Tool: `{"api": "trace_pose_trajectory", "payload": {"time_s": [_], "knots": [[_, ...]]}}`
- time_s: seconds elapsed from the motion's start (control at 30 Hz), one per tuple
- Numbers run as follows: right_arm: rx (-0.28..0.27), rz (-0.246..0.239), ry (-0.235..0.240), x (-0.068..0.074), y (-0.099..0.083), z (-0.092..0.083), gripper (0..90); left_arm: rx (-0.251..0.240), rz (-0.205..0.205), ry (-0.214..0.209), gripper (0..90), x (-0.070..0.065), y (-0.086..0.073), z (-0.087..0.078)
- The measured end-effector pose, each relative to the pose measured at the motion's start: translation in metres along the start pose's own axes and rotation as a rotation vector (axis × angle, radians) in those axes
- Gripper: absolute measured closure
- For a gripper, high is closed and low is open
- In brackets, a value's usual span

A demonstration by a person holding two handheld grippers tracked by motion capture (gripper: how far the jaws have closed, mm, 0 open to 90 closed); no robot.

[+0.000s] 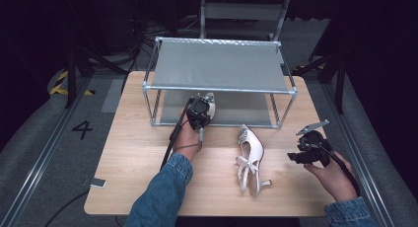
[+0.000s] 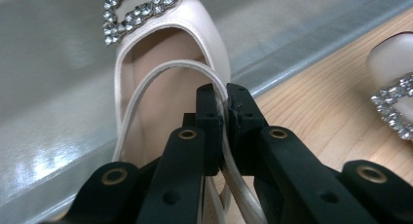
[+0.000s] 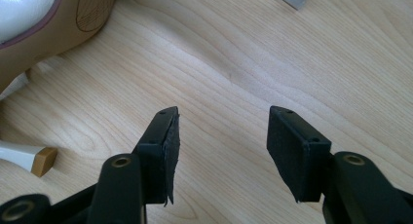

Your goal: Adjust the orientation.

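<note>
A two-tier shoe rack (image 1: 219,64) stands at the far middle of the bench (image 1: 128,158). One shoe (image 1: 209,102) rests at the near edge of the rack's lower shelf, with the left gripper (image 1: 199,111) clamped on its strap (image 2: 160,70). A second shoe (image 1: 250,158) lies on the bench nearer and to the right, and the right gripper (image 1: 309,150) hovers further right, near the bench's right edge.

Overhead forward-down — two close jaw-level views
</note>
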State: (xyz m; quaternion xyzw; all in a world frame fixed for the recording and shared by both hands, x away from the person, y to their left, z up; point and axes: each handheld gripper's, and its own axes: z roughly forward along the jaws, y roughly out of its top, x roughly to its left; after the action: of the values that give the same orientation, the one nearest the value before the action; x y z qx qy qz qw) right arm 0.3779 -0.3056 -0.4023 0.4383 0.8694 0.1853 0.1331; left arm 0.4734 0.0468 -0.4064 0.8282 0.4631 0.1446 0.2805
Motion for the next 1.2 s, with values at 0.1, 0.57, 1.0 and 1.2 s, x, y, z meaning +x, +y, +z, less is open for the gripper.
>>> {"api": "trace_pose_trajectory", "payload": {"time_s": [0.1,0.57,1.0,1.2], "knots": [[0.002,-0.004,0.001,0.001,0.0,0.001,46.2,-0.004,-0.012,-0.024,84.1,-0.001,0.001,0.004],[0.012,-0.011,0.007,0.002,0.0,0.004,45.4,-0.184,-0.009,-0.155,56.2,0.002,-0.006,-0.031],[0.024,-0.003,0.008,0.002,-0.001,0.008,45.3,-0.054,0.027,-0.166,48.8,0.002,-0.032,-0.07],[0.022,-0.009,0.005,0.004,0.001,0.008,45.2,-0.012,0.048,-0.151,47.3,0.006,-0.05,-0.088]]}}
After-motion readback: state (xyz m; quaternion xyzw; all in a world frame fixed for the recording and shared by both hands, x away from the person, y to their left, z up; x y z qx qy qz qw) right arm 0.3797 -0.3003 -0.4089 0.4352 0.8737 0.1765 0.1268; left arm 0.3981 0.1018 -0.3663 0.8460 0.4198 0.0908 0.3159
